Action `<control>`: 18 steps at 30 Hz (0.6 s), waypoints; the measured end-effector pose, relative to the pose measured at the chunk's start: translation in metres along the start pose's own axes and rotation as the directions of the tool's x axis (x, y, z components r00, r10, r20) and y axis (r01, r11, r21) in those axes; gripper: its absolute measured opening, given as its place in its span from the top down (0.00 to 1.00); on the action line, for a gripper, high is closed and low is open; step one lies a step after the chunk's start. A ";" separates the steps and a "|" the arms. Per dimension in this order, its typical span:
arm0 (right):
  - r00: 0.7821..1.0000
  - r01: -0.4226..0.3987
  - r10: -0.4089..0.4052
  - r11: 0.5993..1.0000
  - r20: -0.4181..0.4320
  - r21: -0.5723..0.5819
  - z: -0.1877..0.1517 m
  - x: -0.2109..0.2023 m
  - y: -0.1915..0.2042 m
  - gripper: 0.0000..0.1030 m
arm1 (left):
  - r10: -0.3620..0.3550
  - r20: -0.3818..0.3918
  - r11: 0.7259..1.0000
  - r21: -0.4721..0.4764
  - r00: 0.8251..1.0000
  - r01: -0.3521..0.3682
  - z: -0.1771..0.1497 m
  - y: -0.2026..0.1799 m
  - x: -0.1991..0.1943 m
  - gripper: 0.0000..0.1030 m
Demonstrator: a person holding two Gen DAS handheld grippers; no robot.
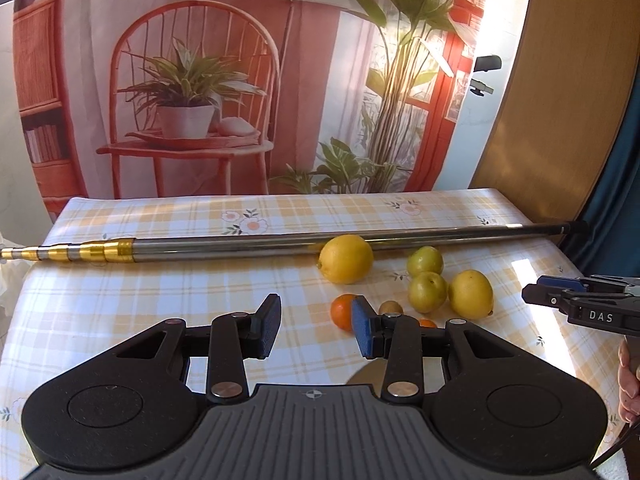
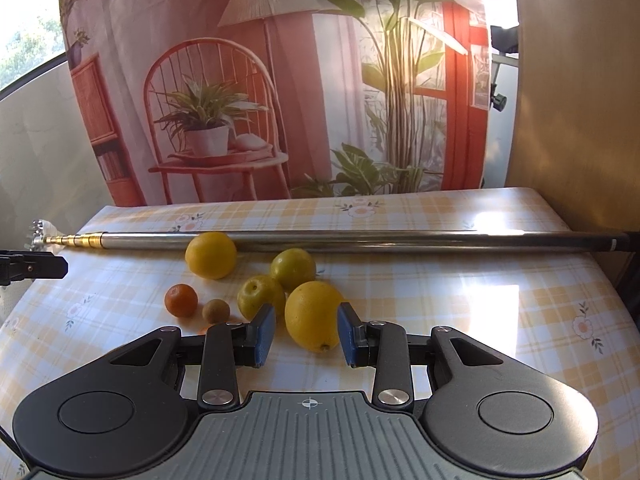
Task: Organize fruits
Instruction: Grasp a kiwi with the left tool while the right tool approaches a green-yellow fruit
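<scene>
Blue-padded fingers of the left gripper (image 1: 316, 330) stand wide and empty at lower centre of the left wrist view, a small orange (image 1: 342, 312) just behind the right pad. Fruit clusters right of centre on the checked tablecloth (image 1: 160, 292), before a telescopic pole (image 1: 256, 242).

From the right wrist, the right gripper (image 2: 306, 330) gapes around the near lemon (image 2: 314, 316) at centre, not yet touching. Firm, rounded and likely slick-skinned, it looks best pinched across its middle.
</scene>
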State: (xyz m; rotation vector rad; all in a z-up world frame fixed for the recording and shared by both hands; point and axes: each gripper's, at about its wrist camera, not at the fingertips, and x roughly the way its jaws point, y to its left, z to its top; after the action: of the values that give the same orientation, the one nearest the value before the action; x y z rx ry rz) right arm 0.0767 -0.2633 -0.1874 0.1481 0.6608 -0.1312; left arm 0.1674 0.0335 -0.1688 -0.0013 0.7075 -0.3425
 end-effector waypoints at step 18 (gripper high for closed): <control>0.999 -0.015 0.019 0.995 -0.040 0.099 -0.008 0.026 -0.028 0.69 | -0.114 -0.201 0.983 0.118 0.973 0.139 0.004 -0.047 0.125 0.70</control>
State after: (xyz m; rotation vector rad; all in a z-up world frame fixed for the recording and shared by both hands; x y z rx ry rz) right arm 0.0876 -0.2908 -0.2128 0.2516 0.6944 -0.1451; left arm 0.2438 -0.0503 -0.2393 0.1135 0.8787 -0.5165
